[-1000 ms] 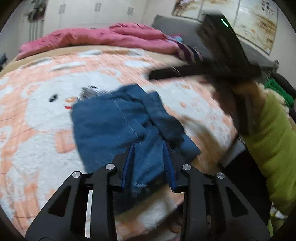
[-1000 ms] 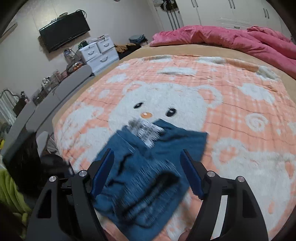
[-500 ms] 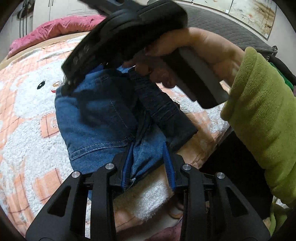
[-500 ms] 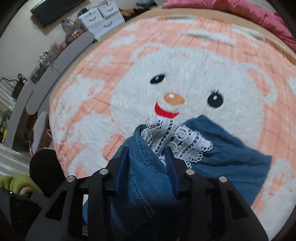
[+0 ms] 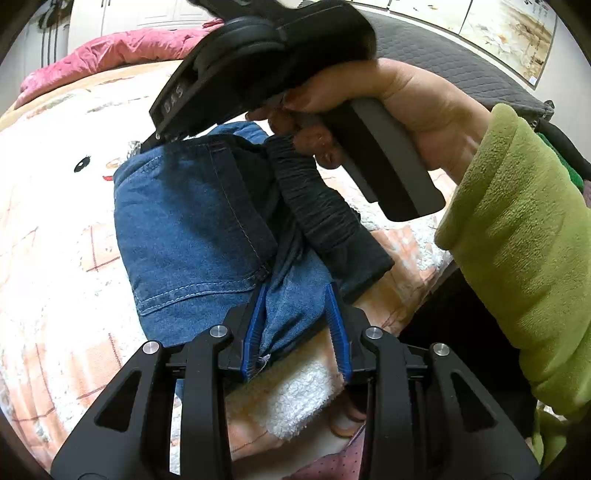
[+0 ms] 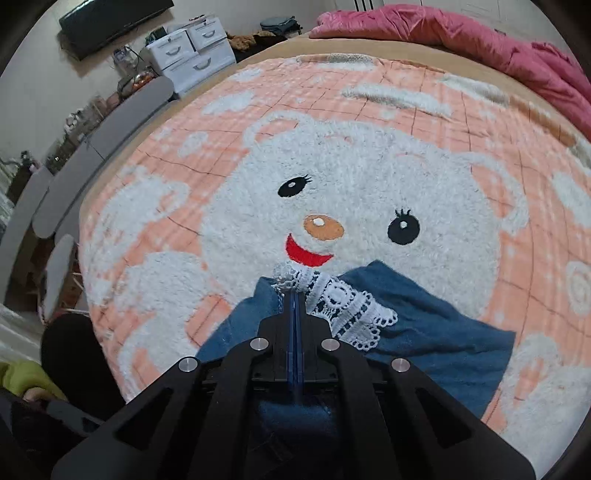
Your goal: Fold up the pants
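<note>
Blue denim pants [image 5: 192,221] with a black elastic waistband [image 5: 317,206] lie folded on the bed's bear blanket. My left gripper [image 5: 295,291] is shut on a bunched fold of denim at the near edge, beside the waistband. In the right wrist view the pants [image 6: 436,332] show a white lace hem [image 6: 343,306]. My right gripper [image 6: 294,295] has its pads pressed together, pinching the cloth where lace meets denim. A hand [image 5: 406,96] holds that gripper over the pants' far edge.
The peach and white bear blanket [image 6: 369,166] covers the bed. A pink duvet [image 6: 461,33] lies along its far side. White drawers [image 6: 192,51] and a wall TV [image 6: 110,18] stand beyond the left edge. A green sleeve [image 5: 517,240] hangs over the bed's right edge.
The right gripper came down over the pants to their far edge and its jaws closed from wide apart onto the lace hem. The left gripper kept its hold on the denim.
</note>
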### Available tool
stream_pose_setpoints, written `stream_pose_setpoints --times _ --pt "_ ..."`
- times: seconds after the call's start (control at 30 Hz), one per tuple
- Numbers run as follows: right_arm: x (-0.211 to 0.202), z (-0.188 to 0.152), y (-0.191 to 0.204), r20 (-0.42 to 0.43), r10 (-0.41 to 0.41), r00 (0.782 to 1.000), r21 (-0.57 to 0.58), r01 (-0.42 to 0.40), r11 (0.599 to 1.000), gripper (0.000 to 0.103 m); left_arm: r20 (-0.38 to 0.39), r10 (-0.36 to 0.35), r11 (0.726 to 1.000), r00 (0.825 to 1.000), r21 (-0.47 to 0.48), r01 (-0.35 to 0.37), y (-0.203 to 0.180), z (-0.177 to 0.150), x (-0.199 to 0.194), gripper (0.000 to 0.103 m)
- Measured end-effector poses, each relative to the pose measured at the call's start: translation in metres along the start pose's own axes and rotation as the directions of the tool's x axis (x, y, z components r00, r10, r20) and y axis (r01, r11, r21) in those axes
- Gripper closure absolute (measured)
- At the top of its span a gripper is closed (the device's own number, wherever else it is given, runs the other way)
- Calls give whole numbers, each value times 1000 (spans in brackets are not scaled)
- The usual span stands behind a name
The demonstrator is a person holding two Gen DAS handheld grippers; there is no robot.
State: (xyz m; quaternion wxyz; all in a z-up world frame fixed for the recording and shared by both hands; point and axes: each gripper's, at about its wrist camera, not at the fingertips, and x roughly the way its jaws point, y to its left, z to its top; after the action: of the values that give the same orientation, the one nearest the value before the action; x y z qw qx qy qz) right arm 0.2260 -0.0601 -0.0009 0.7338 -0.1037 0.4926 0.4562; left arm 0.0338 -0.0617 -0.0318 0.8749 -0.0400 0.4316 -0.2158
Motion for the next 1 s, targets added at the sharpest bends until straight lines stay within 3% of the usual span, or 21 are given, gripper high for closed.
stream_pose_setpoints --times 0.07,0.2,0.3,0.33,0.37,0.5,0.67,0.8,0.93,1.0 --pt "-12 -2 3 14 23 1000 -32 -22 999 100 0 0 1000 1000 0 0 0 0 1 78" --pt "-8 -9 2 -29 3 1000 -45 -5 999 79 0 -3 1000 1000 -6 3 0 0 2 78" --pt "2 -13 3 -62 -10 998 -54 6 999 80 -1 -2 1000 1000 -6 2 1 2 2 78" --pt "4 -13 5 -60 -30 998 -71 26 997 85 0 -2 1000 1000 -7 2 0 2 1 78" --pt "6 -13 9 -58 -58 997 -101 52 994 97 0 -2 1000 1000 -7 2 0 2 1 78" --pt "15 -12 3 -53 -125 991 -91 120 989 97 3 2 1000 1000 -10 -2 0 2 -1 78" --pt "25 -16 -3 -61 -146 987 -82 141 987 99 6 6 1000 1000 -16 -6 1 1 -2 78" --pt "18 -15 -5 -38 -127 991 -63 125 990 97 4 5 1000 1000 -18 -4 1 1 -3 78" --pt "-12 -15 1 38 -109 993 -63 112 992 88 2 1 1000 1000 -20 -1 1 2 -3 78" --pt "-26 -17 4 72 -100 992 -68 105 992 77 2 -3 1000 1000 -21 3 1 2 -4 76"
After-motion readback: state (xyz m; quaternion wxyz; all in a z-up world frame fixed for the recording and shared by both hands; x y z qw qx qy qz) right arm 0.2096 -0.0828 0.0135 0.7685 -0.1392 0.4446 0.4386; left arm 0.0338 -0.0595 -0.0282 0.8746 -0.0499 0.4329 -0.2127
